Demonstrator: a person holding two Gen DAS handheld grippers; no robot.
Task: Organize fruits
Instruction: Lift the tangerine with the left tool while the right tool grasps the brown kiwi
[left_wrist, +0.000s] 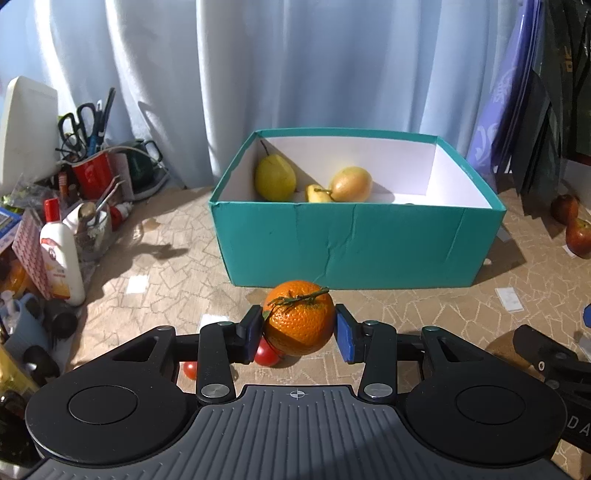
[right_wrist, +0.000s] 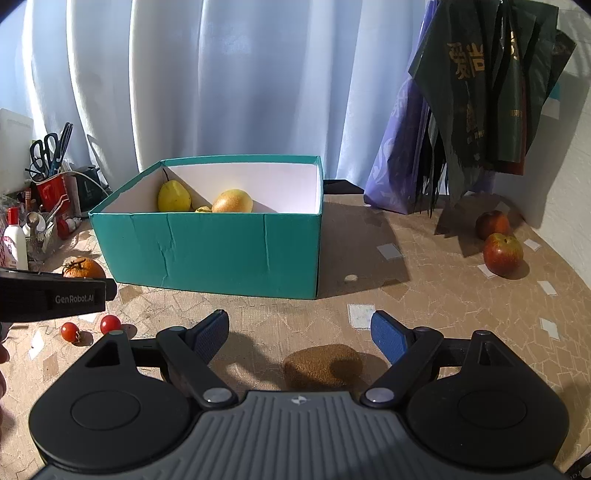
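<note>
My left gripper (left_wrist: 298, 325) is shut on an orange tangerine (left_wrist: 300, 320) with a green stem, just in front of the teal box (left_wrist: 354, 243); the tangerine also shows in the right wrist view (right_wrist: 83, 268). The box (right_wrist: 221, 247) holds a yellow pear (left_wrist: 275, 177), a round yellow fruit (left_wrist: 351, 184) and a small yellow piece (left_wrist: 317, 194). Two cherry tomatoes (right_wrist: 110, 323) lie under the left gripper. My right gripper (right_wrist: 301, 332) is open, with a brown kiwi (right_wrist: 323, 367) on the table between its fingers. Two red apples (right_wrist: 503, 254) lie far right.
Clutter stands at the left: a red cup with scissors (left_wrist: 90, 177), a white bottle (left_wrist: 62, 258), a kettle (left_wrist: 142, 164). Dark and purple bags (right_wrist: 476, 110) hang at the right. Blue curtains hang behind. White paper scraps (right_wrist: 360, 314) dot the tablecloth.
</note>
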